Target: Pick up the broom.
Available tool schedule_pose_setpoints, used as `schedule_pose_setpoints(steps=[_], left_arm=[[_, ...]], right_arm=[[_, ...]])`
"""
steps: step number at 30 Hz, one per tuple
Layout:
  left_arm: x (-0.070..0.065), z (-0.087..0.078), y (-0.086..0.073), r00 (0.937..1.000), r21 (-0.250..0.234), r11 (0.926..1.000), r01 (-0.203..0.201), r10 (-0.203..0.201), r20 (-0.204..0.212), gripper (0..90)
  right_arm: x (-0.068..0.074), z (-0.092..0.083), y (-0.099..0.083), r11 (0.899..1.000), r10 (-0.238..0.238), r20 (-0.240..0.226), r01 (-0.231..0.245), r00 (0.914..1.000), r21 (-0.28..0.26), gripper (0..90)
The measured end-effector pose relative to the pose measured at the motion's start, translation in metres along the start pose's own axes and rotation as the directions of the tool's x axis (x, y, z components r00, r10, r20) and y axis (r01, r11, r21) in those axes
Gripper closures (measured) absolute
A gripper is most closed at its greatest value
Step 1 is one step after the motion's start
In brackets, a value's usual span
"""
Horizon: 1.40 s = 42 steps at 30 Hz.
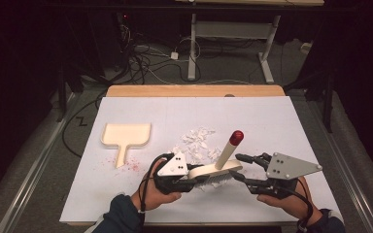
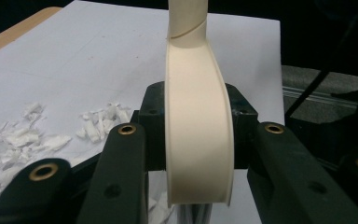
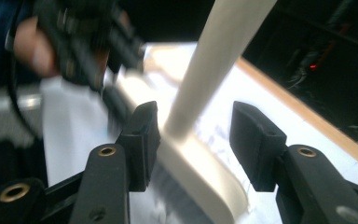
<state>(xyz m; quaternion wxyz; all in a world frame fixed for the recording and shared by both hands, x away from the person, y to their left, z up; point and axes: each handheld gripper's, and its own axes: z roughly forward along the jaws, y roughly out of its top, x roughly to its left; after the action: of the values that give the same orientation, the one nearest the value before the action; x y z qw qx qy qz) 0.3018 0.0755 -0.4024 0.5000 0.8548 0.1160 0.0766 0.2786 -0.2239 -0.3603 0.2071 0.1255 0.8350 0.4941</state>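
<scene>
The brush (image 1: 217, 169) is held low over the desk (image 1: 272, 121) beside paper scraps (image 1: 197, 138), clamped by the left gripper (image 2: 199, 135) fingers; the right gripper (image 3: 193, 140) fingers are parted around its handle, untouching; the brush could tip in a one-sided grip and scatter scraps.

Left gripper (image 2: 199, 135) clamped on cream brush head (image 2: 199, 140), black pads pressing both its sides, brush handle (image 2: 188, 18) rising off the top edge, white paper scraps (image 2: 32, 135) scattered lower left on white table sheet (image 2: 98, 56).
</scene>
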Motion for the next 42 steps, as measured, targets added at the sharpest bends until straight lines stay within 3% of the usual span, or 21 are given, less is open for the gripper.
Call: schedule_pose_setpoints(steps=[3,7,11,12,13,15,16,18,19,20,22,26,29,30,32,34,36,37,41,42], left_arm=[[-0.003,-0.003,0.000,0.9990,0.003,0.9998,-0.020,0.019,0.040,65.0],[-0.009,0.001,0.002,0.9941,0.006,0.9985,-0.054,0.053,0.094,65.0],[-0.012,0.004,0.002,0.9858,-0.004,0.9978,-0.067,0.066,0.155,64.9],[-0.013,0.004,0.002,0.9840,-0.005,0.9974,-0.072,0.072,0.163,65.0],[-0.013,0.004,0.002,0.9831,-0.010,0.9975,-0.070,0.070,0.169,64.9],[-0.014,0.003,0.002,0.9810,-0.022,0.9976,-0.066,0.069,0.181,64.9],[-0.013,0.003,0.002,0.9796,-0.023,0.9976,-0.065,0.068,0.189,64.9],[-0.012,0.003,0.001,0.9758,-0.030,0.9977,-0.061,0.066,0.208,64.8],[-0.012,0.003,0.001,0.9747,-0.028,0.9972,-0.070,0.074,0.211,64.4],[-0.012,0.003,0.001,0.9782,-0.031,0.9969,-0.072,0.077,0.193,63.0],[-0.011,0.003,0.001,0.9795,-0.043,0.9973,-0.059,0.067,0.190,58.2],[-0.013,-0.001,0.001,0.9912,-0.044,0.9961,-0.077,0.081,0.104,52.2],[-0.011,-0.008,0.001,0.9964,-0.052,0.9954,-0.081,0.082,0.022,41.2],[-0.011,-0.011,0.000,0.9957,-0.041,0.9955,-0.086,0.084,-0.038,39.1],[-0.011,-0.015,-0.003,0.9866,-0.019,0.9957,-0.091,0.088,-0.137,25.9],[-0.010,-0.021,-0.008,0.9757,-0.015,0.9961,-0.087,0.082,-0.203,23.4],[-0.009,-0.028,-0.014,0.9607,0.003,0.9956,-0.094,0.091,-0.262,19.4],[-0.008,-0.030,-0.017,0.9527,0.013,0.9954,-0.095,0.095,-0.289,19.0],[-0.005,-0.043,-0.035,0.9330,0.033,0.9970,-0.070,0.077,-0.352,17.4],[-0.004,-0.046,-0.039,0.9231,0.051,0.9963,-0.068,0.082,-0.376,17.3]], right_arm=[[-0.002,0.008,-0.007,0.999,0.001,-0.054,0.001,0.9985,0.034,46.4],[-0.006,0.020,-0.014,0.998,0.022,-0.140,-0.012,0.9899,0.067,43.4],[-0.004,0.032,-0.019,0.995,0.010,-0.246,0.016,0.9692,0.103,44.4],[-0.003,0.034,-0.020,0.995,0.011,-0.274,0.017,0.9618,0.099,45.3],[-0.003,0.036,-0.022,0.996,0.014,-0.316,0.014,0.9487,0.085,47.8],[-0.002,0.040,-0.024,0.996,0.021,-0.341,0.009,0.9397,0.084,54.8],[-0.002,0.042,-0.025,0.997,0.018,-0.366,0.012,0.9303,0.079,58.3],[0.000,0.043,-0.025,0.997,0.016,-0.372,0.014,0.9279,0.077,60.3],[0.000,0.042,-0.025,0.997,0.014,-0.386,0.017,0.9224,0.077,62.4],[0.000,0.041,-0.025,0.997,-0.001,-0.398,0.034,0.9172,0.074,64.3],[0.002,0.040,-0.024,0.997,-0.002,-0.390,0.034,0.9206,0.075,67.0],[0.002,0.039,-0.023,0.997,-0.009,-0.367,0.036,0.9303,0.068,67.5],[-0.002,0.036,-0.023,0.997,0.007,-0.326,0.018,0.9454,0.074,67.6],[-0.004,0.034,-0.023,0.997,0.010,-0.306,0.014,0.9519,0.078,67.5],[-0.008,0.031,-0.022,0.996,0.024,-0.264,-0.001,0.9642,0.088,67.5],[-0.013,0.026,-0.022,0.996,0.033,-0.218,-0.015,0.9754,0.086,67.6],[-0.017,0.022,-0.022,0.996,0.047,-0.194,-0.031,0.9800,0.087,67.5],[-0.019,0.019,-0.022,0.996,0.051,-0.178,-0.036,0.9828,0.085,67.5],[-0.028,0.006,-0.018,0.996,0.043,-0.117,-0.033,0.9922,0.083,67.6],[-0.031,0.003,-0.018,0.996,0.045,-0.101,-0.037,0.9938,0.081,67.6]])
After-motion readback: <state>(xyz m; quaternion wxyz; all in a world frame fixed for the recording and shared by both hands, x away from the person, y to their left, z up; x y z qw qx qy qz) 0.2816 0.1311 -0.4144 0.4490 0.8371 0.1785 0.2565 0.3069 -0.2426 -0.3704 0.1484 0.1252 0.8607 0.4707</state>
